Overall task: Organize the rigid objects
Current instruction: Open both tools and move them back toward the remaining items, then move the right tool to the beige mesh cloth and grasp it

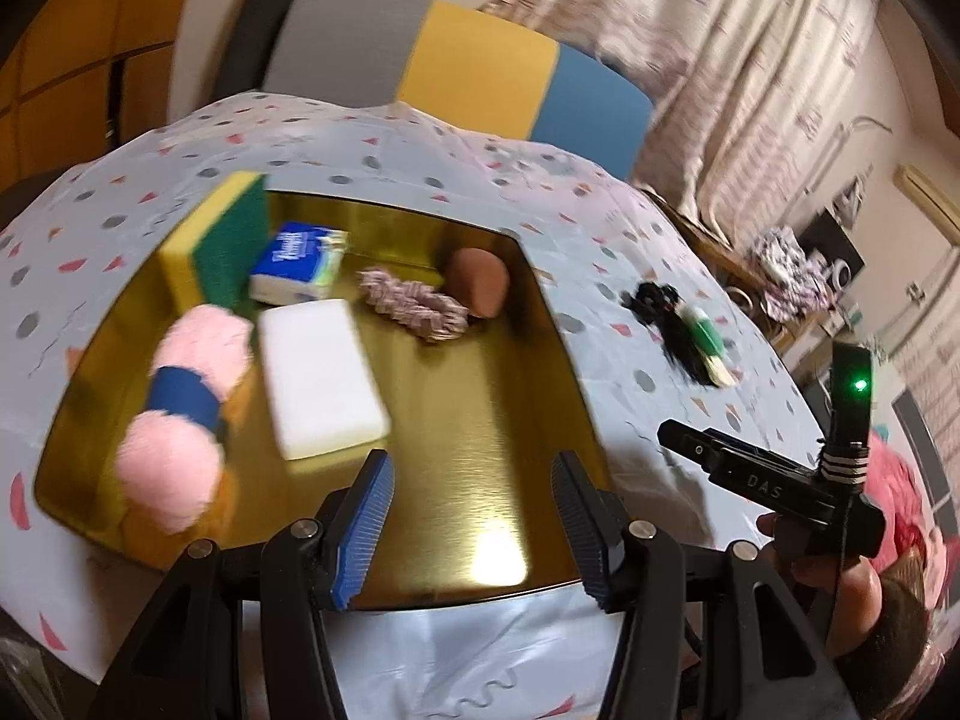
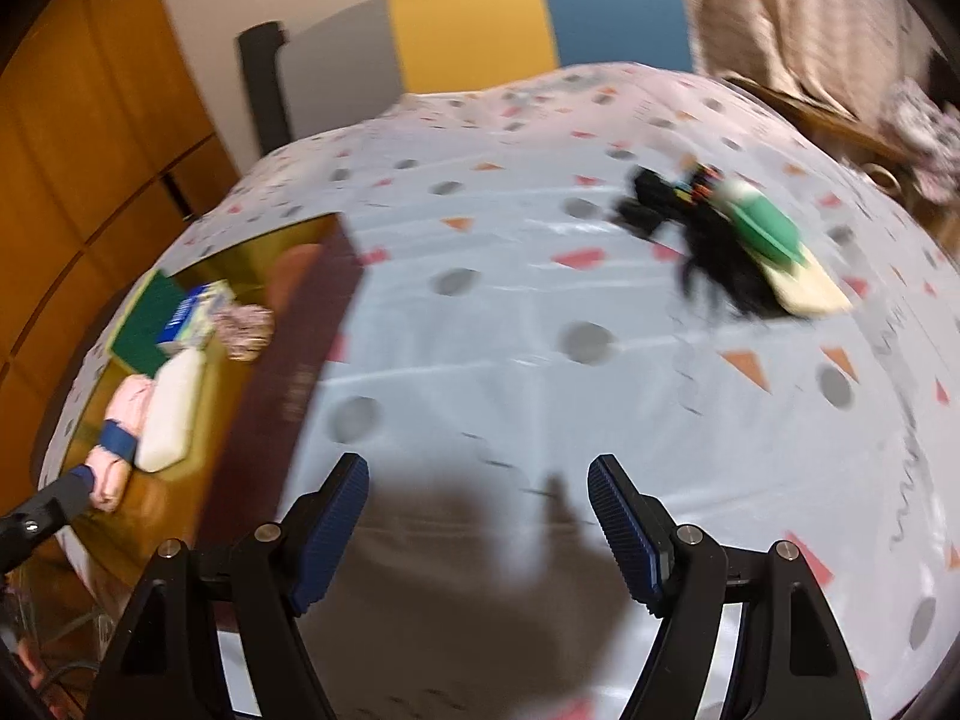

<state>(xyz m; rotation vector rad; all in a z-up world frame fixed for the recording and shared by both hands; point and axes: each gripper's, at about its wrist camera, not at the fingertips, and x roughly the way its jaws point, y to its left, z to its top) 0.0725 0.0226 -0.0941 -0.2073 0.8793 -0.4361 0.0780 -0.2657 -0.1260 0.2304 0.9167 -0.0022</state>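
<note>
On the far right of the bench, the dark tangle with the green brush could snag both empty, apart tongs, left tongs included.

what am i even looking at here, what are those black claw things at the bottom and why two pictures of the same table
Those claws are two-finger tools a person holds, one in each hand, with no robot arm behind them. Each carries a wide-angle camera looking forward along its fingers, so one picture is from the left hand-held gripper and the other from the right hand-held gripper. Both are open and hold nothing.

The table wears a spotted tablecloth. On it sits a gold tray holding a yellow and green sponge, a blue tissue pack, a white block, a fluffy pink roll with a blue band, a braided cord and a brown rounded thing. Outside the tray lies a blurred black and green bundle; I cannot tell what it is.
</note>
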